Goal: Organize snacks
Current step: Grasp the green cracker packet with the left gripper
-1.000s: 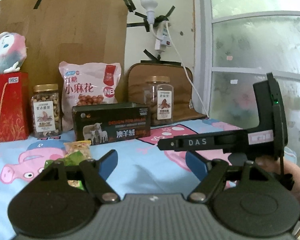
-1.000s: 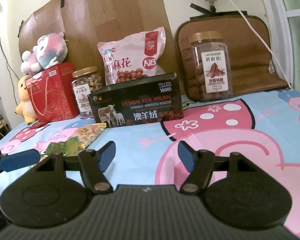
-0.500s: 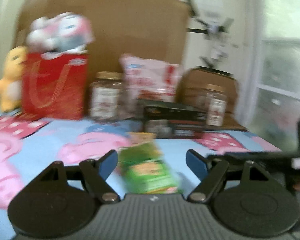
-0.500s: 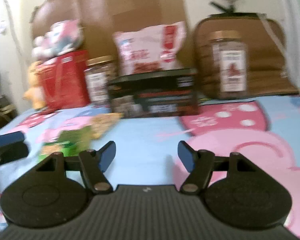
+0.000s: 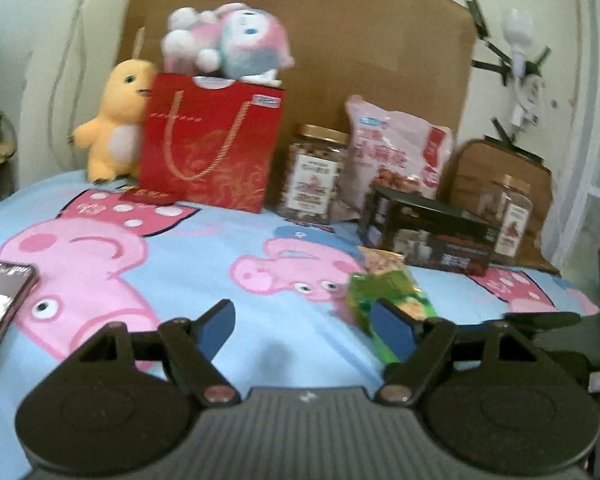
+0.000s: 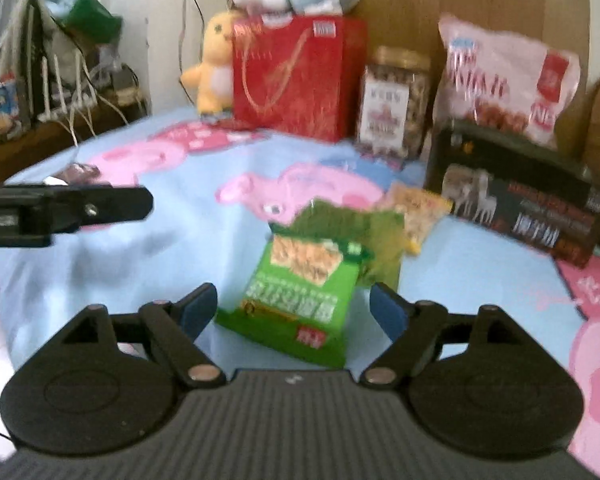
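Note:
A green snack packet [image 6: 304,280] lies flat on the cartoon-pig bedsheet [image 6: 204,240], with a small yellow packet [image 6: 416,216] just behind it. My right gripper [image 6: 293,310] hovers right over the green packet's near end. Its jaws are opening, the packet shows in the gap between them, and neither pad touches it. My left gripper [image 5: 306,326] is open with nothing between its fingers. In the left wrist view the green packet [image 5: 388,300] sits just beyond the right-hand finger. The left gripper's arm [image 6: 80,208] shows at the left of the right wrist view.
Along the back stand a red gift bag [image 5: 212,140] with plush toys, a nut jar [image 5: 316,176], a pink snack bag [image 5: 396,160], a black box [image 5: 428,232] and a second jar [image 5: 508,216]. A phone [image 5: 0,304] lies at the left.
Both views have swung left, bringing the plush toys and red bag into view. The green packet now sits close in front of the right gripper, whose jaws stand wider.

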Tool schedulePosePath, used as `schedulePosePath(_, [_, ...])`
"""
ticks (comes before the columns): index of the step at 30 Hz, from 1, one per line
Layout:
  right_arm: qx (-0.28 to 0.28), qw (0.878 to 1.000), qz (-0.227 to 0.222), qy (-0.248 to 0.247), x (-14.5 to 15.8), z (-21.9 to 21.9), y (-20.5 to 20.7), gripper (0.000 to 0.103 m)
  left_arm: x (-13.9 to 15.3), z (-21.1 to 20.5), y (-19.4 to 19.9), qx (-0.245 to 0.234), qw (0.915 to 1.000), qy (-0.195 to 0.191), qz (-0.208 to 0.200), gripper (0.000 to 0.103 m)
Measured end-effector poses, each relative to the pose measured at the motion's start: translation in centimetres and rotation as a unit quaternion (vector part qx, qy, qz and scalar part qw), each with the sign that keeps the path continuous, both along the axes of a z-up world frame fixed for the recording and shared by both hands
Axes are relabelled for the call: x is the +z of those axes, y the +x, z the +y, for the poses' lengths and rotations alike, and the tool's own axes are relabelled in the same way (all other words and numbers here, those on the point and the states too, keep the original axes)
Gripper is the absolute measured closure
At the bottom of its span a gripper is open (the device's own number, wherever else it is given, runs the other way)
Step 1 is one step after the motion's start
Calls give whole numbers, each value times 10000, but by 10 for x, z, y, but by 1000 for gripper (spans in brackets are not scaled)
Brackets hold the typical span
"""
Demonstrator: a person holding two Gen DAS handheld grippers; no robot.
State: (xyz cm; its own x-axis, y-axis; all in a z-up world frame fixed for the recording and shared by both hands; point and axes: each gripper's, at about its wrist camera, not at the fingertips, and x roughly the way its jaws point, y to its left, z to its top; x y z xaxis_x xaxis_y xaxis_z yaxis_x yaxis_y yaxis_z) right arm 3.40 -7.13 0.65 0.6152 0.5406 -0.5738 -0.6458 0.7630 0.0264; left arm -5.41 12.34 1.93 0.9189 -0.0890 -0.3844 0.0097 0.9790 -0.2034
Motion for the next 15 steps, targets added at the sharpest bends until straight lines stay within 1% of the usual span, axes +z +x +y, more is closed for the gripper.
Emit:
schedulePosePath(1, [9,9999,95,137,0,-5,-1,33,1,-6,1,-74,10000,50,-1,25])
schedulePosePath(3, [-41,9997,148,205,3,-16,-1,36,3,-16,4,-204,9997,127,14,25])
schedulePosePath(6, [100,9987,297,395,6,-41,-4,46,7,-29,9,-476,9988,124,76,25])
schedulePosePath(8, [294,9984,312,359,9,-63,-9,46,9,-38,14,-730,9972,75,153,25])
schedulePosePath(9, [356,9987,245,263,9,-72,-12,56,10,-43,16,-879,9959,52,192,25])
schedulePosePath(10, [382,9990,170,129,10,-82,-15,60,10,-48,18,-996,9948,39,224,25])
schedulePosePath(12, [260,9995,-54,-177,10,-101,-20,60,12,-60,24,-1226,9920,31,308,22])
schedulePosePath(13, [113,9992,-202,-327,9,-110,-21,60,13,-65,27,-1297,9910,36,337,22])
schedulePosePath(15, [-454,9955,-536,-643,7,-127,-23,57,15,-74,33,-1384,9896,68,381,22])
